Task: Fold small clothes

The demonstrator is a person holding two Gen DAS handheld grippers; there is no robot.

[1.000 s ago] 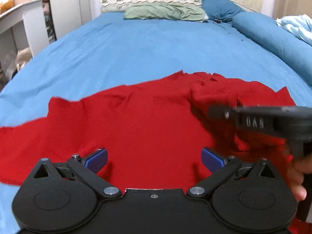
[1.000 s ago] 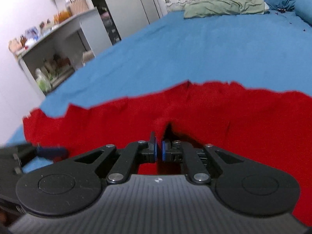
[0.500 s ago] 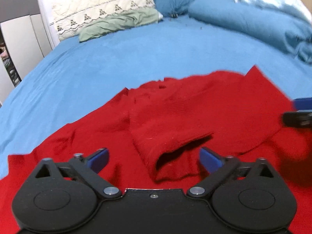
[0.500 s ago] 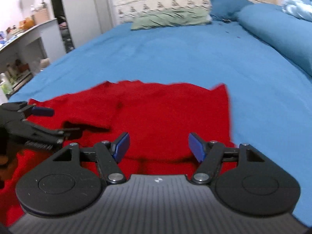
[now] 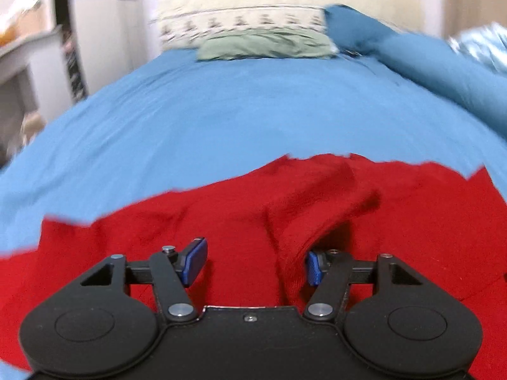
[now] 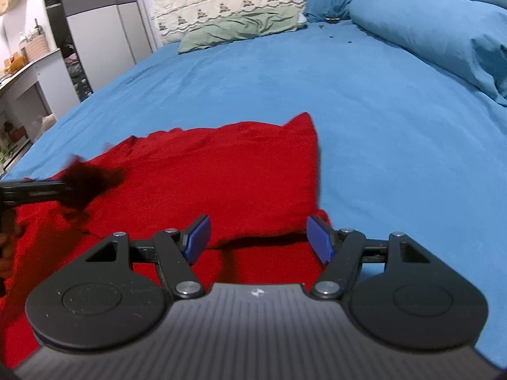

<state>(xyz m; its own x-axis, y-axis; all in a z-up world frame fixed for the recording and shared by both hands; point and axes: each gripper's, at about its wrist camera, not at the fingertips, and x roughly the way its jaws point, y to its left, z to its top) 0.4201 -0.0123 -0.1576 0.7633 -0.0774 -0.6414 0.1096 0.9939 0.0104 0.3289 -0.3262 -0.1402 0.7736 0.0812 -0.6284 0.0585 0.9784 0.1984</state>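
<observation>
Red garment (image 5: 221, 221) edges blurred on blue bedsheet (image 5: 253, 110), left gripper (image 5: 255, 264) and right gripper (image 6: 256, 237) both spread, empty.

My right gripper (image 6: 257, 241) hangs with its jaws spread wide over the red garment (image 6: 221, 177) on the blue bedsheet (image 6: 364, 101). My left gripper (image 6: 35, 188) pokes in blurred from the left edge, over the cloth.

Your left wrist view is motion-blurred; the shelf unit (image 5: 28, 60) contents are unreadable. The red garment (image 5: 237, 221) runs past the frame's lower edges. In your right wrist view, the left gripper (image 6: 35, 186) is cut off, its fingers smeared.
</observation>
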